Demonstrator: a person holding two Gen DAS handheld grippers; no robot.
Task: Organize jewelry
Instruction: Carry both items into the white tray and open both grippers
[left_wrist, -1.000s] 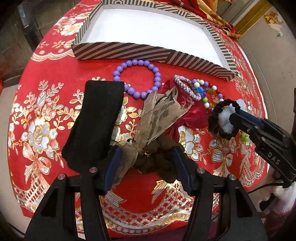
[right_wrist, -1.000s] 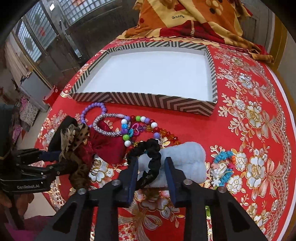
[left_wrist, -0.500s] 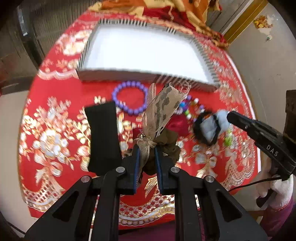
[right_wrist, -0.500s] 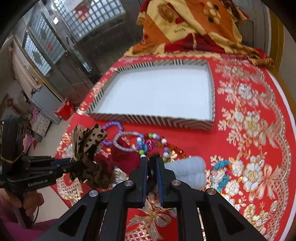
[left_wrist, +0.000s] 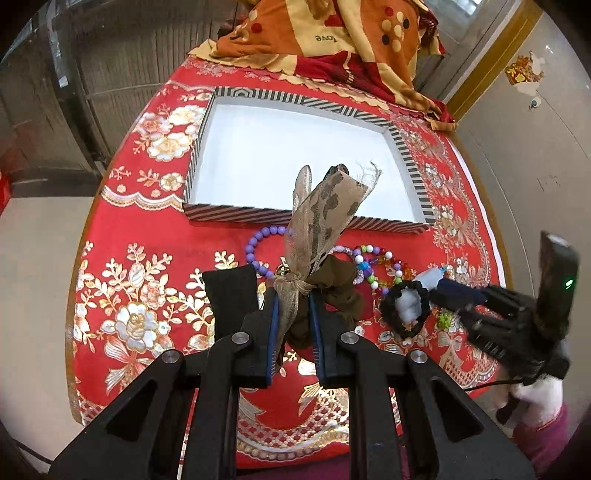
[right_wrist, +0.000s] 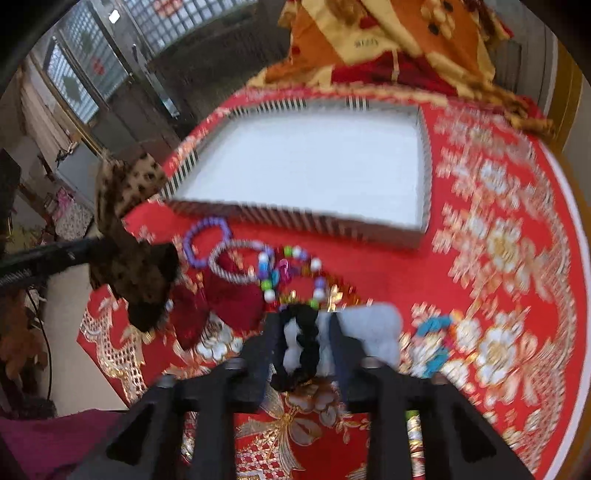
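My left gripper is shut on a brown leopard-print bow scrunchie and holds it above the red cloth; it also shows at the left of the right wrist view. My right gripper is shut on a black scrunchie and shows at the right of the left wrist view. A striped tray with a white floor lies beyond, empty. A purple bead bracelet, a silver bracelet and a multicoloured bead bracelet lie in front of the tray.
A black flat pad lies left of my left gripper. A dark red fabric piece, a pale grey fluffy roll and a blue bead charm lie on the cloth. An orange blanket is heaped behind the tray.
Both grippers closed on their scrunchies and lifted them off the cloth. Both views pulled back and up, showing more of the tray.
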